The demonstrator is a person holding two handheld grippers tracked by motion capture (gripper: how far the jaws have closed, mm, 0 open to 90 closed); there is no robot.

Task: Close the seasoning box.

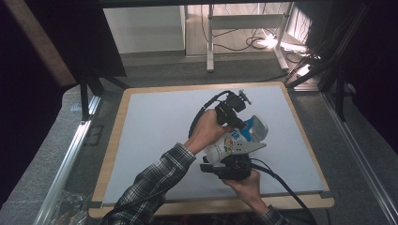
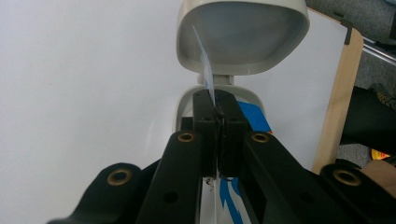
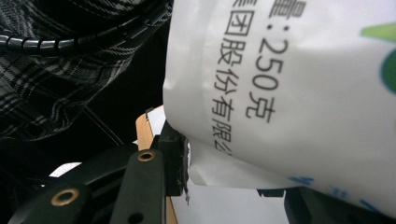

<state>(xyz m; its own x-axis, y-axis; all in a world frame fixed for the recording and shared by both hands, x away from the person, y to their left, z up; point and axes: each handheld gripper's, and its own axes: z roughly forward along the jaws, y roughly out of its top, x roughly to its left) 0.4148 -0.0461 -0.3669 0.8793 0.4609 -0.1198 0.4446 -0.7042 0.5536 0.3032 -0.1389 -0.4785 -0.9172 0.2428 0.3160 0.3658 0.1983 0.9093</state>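
A white pack (image 1: 228, 144) with coloured print and a blue top (image 1: 256, 126) is held tilted above the white table mat (image 1: 150, 126). My right gripper (image 1: 231, 157) grips its lower end from the near side. In the right gripper view the printed pack (image 3: 303, 93) sits between the two jaws of my right gripper (image 3: 243, 186), with one pad (image 3: 180, 158) pressing on its edge. My left gripper (image 1: 242, 124) reaches the blue top from the far left. In the left gripper view my left gripper (image 2: 215, 100) is shut on a thin clear film (image 2: 207, 74) below the open grey flip lid (image 2: 243, 37).
The mat lies on a wooden table (image 1: 110, 154) whose front edge runs near the person's sleeves. Metal rails (image 1: 70, 159) flank both sides. Behind the table stand white table legs (image 1: 210, 42), with cables and a bright lamp (image 1: 270, 43) on the floor.
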